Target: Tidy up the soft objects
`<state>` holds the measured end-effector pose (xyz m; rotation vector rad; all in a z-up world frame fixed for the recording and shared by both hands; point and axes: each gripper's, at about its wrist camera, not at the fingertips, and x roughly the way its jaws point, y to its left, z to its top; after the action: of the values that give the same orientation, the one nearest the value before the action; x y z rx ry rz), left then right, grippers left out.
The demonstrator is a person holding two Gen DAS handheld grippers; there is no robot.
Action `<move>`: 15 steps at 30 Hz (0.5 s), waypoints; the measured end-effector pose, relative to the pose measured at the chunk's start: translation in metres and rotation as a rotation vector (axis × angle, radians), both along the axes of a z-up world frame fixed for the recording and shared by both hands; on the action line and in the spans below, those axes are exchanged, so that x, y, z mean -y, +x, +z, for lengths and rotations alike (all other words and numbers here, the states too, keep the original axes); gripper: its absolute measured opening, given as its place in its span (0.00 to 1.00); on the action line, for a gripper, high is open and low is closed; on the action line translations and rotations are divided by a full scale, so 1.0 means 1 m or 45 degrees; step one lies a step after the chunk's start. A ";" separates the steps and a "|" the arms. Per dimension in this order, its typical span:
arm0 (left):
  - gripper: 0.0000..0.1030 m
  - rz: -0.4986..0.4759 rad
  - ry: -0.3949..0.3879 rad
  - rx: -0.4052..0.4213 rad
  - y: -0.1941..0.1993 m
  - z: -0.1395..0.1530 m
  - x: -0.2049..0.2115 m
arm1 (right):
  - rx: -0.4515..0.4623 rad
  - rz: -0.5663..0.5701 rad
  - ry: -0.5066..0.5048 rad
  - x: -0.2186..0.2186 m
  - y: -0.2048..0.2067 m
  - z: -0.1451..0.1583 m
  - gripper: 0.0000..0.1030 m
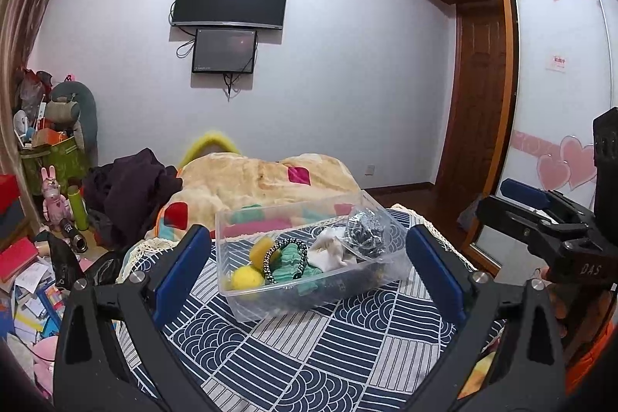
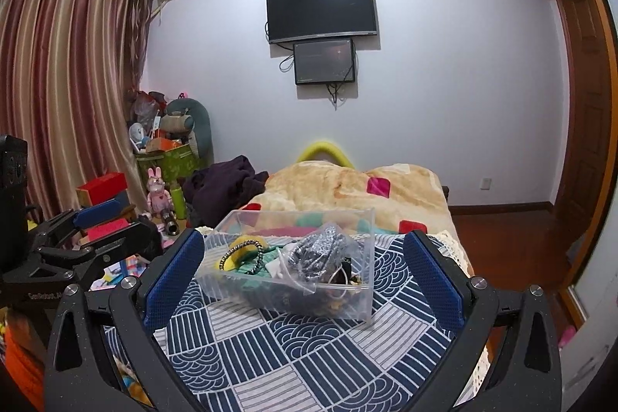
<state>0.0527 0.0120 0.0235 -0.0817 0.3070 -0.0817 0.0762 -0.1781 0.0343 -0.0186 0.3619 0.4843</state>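
A clear plastic bin (image 1: 247,300) stands on a blue and white patterned cloth (image 1: 309,354) on the bed. It holds yellow sponges (image 1: 247,277), a black and white braided ring (image 1: 284,257), teal cloth (image 1: 287,267), a white cloth (image 1: 330,251) and a clear bag of dark stuff (image 1: 365,228). My left gripper (image 1: 309,269) is open and empty, its fingers on either side of the bin, held back from it. My right gripper (image 2: 305,273) is open and empty, also facing the bin (image 2: 359,304). Each gripper shows at the edge of the other's view.
A beige blanket (image 1: 262,180) with coloured patches covers the far bed, dark clothes (image 1: 131,192) beside it. Boxes, toys and papers (image 1: 34,280) litter the floor at left. A wardrobe (image 1: 556,64) and door stand at right.
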 end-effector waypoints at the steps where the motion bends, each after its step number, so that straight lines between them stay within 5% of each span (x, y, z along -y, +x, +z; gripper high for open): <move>1: 0.99 0.001 0.001 0.000 0.000 0.000 0.000 | -0.001 -0.002 0.001 0.000 0.000 0.000 1.00; 15: 0.99 -0.012 0.010 0.002 -0.003 0.000 0.000 | -0.010 -0.014 0.010 0.002 0.000 -0.001 1.00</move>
<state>0.0501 0.0124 0.0236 -0.0723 0.3064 -0.0901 0.0759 -0.1805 0.0335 -0.0069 0.3675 0.4746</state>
